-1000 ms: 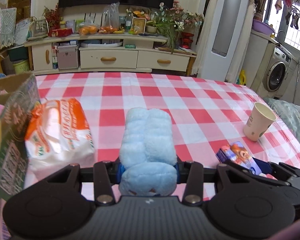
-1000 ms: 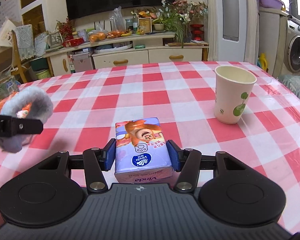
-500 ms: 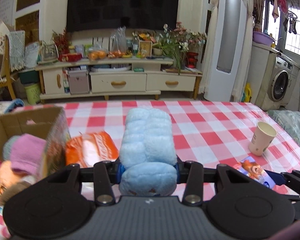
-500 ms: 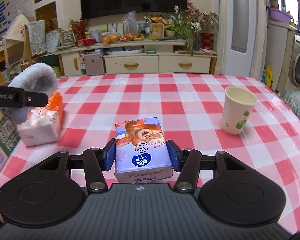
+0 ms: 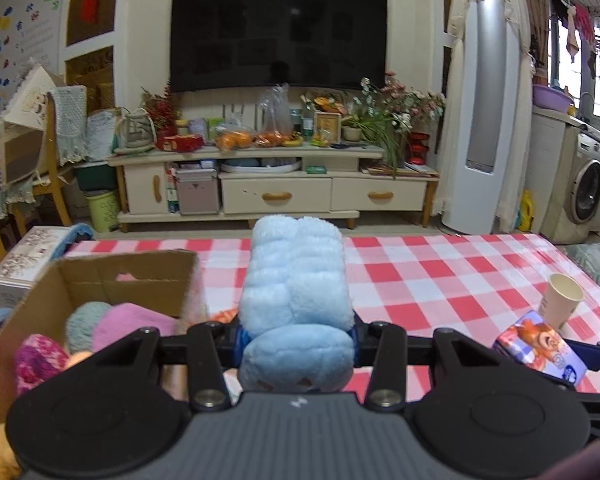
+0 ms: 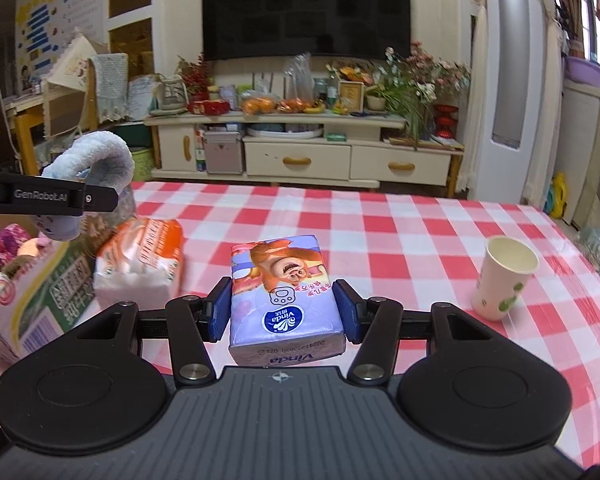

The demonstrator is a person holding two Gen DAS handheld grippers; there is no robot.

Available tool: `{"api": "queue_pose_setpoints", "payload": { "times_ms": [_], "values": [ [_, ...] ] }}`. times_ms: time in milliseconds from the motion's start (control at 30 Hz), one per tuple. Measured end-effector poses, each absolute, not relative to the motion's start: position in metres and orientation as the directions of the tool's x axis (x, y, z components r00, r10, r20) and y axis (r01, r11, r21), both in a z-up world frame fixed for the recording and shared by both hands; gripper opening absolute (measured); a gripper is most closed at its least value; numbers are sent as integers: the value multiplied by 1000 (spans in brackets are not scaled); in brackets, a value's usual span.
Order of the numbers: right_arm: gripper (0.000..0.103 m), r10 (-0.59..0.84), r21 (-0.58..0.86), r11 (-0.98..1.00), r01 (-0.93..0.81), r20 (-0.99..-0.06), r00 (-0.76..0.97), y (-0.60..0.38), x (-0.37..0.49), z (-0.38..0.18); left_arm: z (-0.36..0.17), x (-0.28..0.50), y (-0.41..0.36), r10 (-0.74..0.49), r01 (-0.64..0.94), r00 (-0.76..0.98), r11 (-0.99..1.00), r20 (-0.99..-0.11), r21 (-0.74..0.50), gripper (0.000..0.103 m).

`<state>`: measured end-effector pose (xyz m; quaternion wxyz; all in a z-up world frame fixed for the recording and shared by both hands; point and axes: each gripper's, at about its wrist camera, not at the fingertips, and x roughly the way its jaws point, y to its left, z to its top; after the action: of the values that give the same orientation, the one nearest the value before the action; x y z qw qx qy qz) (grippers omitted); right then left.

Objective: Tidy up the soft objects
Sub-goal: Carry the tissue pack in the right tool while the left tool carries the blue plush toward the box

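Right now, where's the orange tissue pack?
In the right wrist view the orange tissue pack lies on the checked table, left of the held Vinda pack and right beside the cardboard box.

A paper cup (image 6: 505, 278) stands upright on the checked tablecloth (image 6: 400, 232); beyond the tablecloth, a TV cabinet (image 5: 276, 184); above the cabinet, a dark television (image 5: 278, 32).

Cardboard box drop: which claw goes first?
Left, probably. The left claw, shut on the fluffy blue towel, hangs beside the open cardboard box. The right claw holds the purple tissue pack farther away over the checked table.
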<state>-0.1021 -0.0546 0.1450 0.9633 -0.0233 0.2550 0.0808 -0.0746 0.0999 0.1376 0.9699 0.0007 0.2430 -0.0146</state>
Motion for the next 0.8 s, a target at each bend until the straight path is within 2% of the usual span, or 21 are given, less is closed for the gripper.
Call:
{"api": "queue_pose_setpoints", "payload": {
  "times_ms": [300, 800],
  "values": [
    [67, 191, -11, 975, -224, -478, 858, -29, -101, 157, 146, -77, 124, 30, -33, 897, 999, -440, 0, 43],
    [67, 302, 7, 942, -334, -447, 842, 23, -89, 174, 151, -74, 169, 101, -127, 893, 991, -439, -30, 43]
  ]
}}
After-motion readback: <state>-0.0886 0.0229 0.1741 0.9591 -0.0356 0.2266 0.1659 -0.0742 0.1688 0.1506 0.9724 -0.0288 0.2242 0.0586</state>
